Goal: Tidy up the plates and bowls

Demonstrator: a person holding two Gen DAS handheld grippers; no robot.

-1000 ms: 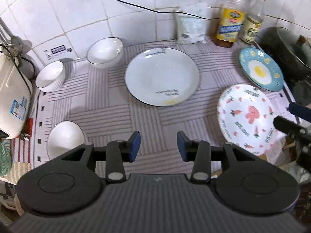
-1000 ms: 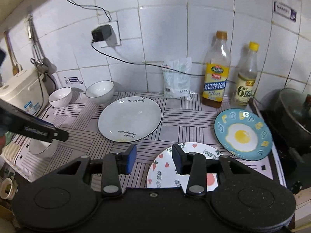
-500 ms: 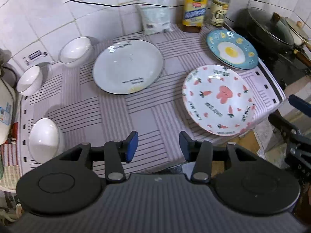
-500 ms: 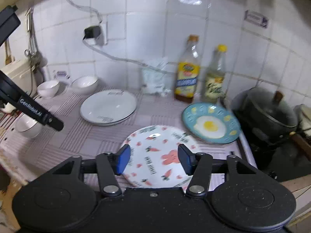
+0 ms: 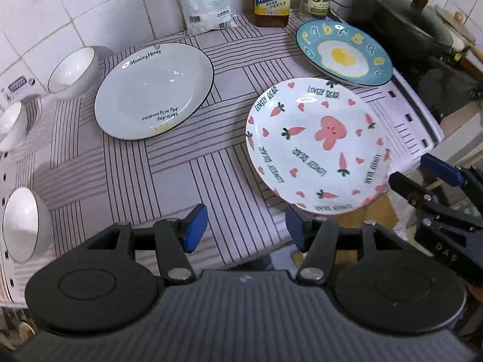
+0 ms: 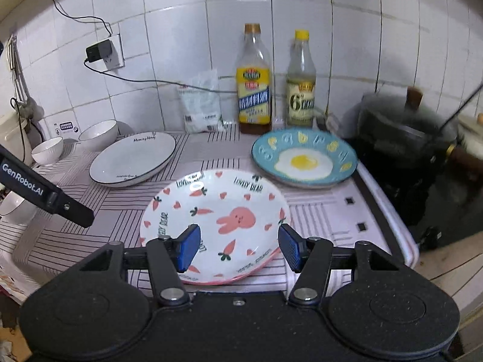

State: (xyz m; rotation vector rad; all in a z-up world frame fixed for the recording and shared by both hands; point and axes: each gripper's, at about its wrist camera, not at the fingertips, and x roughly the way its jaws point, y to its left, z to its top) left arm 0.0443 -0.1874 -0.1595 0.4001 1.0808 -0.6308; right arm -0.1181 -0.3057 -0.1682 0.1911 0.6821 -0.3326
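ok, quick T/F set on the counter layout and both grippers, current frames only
1. The rabbit plate overhangs the counter's front edge. True.
2. The fried-egg plate is stacked on the white plate. False: they lie apart, each flat on the striped mat.
3. The right gripper clamps the rabbit plate. False: its pads stand apart, nothing gripped.
4. Two bottles stand against the wall tiles. True.
5. The left gripper holds a bowl. False: empty, jaws opening.
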